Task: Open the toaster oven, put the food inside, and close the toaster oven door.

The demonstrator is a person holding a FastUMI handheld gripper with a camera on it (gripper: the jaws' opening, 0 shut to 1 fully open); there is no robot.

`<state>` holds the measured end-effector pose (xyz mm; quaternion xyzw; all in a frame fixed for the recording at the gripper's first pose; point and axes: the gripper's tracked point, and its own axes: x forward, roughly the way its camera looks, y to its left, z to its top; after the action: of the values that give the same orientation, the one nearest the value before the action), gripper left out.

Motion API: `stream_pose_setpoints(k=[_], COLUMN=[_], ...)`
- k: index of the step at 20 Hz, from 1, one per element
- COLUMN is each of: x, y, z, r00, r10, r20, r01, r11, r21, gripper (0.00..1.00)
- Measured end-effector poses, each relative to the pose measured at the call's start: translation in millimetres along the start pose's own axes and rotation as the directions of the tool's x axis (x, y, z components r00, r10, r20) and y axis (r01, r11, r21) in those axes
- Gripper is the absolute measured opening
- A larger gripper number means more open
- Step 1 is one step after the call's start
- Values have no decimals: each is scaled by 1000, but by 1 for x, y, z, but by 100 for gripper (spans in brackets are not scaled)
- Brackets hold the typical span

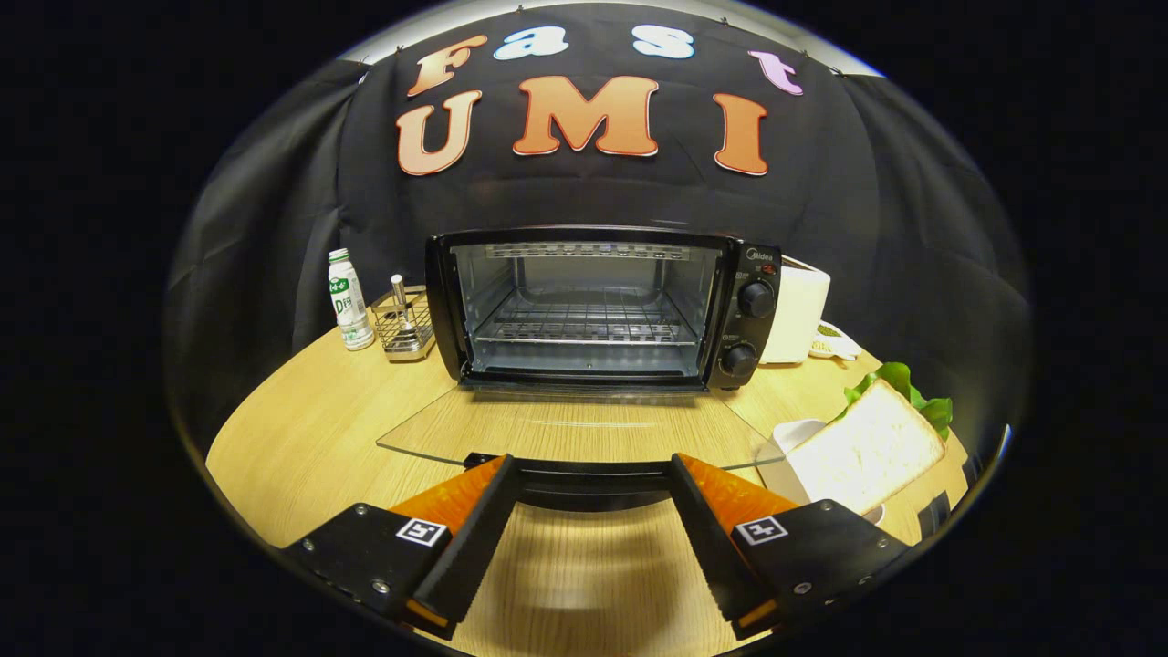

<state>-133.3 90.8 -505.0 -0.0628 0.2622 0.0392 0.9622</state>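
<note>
The black toaster oven (602,306) stands at the back of the wooden table with its cavity exposed and a wire rack (584,324) inside. Its glass door (566,429) lies folded down flat toward me. The door's dark handle (593,488) runs crosswise between my fingers. My gripper (593,465) is open, fingers spread wide at the door's front edge, and I cannot tell whether they touch the handle's ends. A slice of white bread (867,452) rests on a white plate (794,438) just right of my right finger, with green lettuce (903,388) behind it.
Left of the oven stand a small white bottle (349,310) and a wire holder (403,324). A white container (801,310) and a small dish (832,342) sit to the oven's right. Bare wooden tabletop (301,429) lies at the front left.
</note>
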Motion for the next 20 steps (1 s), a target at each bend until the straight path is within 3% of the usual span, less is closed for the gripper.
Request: stream_pose_setpoints(k=[3, 12, 16, 20], x=[8, 10, -2, -15], y=[2, -5, -24, -51], z=[-24, -36, 0, 52], r00=[999, 997, 999, 999], r10=[1, 3, 19, 40], r20=[-55, -76, -30, 7], r01=[-1, -3, -17, -40], r11=[1000, 1000, 996, 998], r21=[2, 0, 84, 45], gripper=[99, 100, 100, 99])
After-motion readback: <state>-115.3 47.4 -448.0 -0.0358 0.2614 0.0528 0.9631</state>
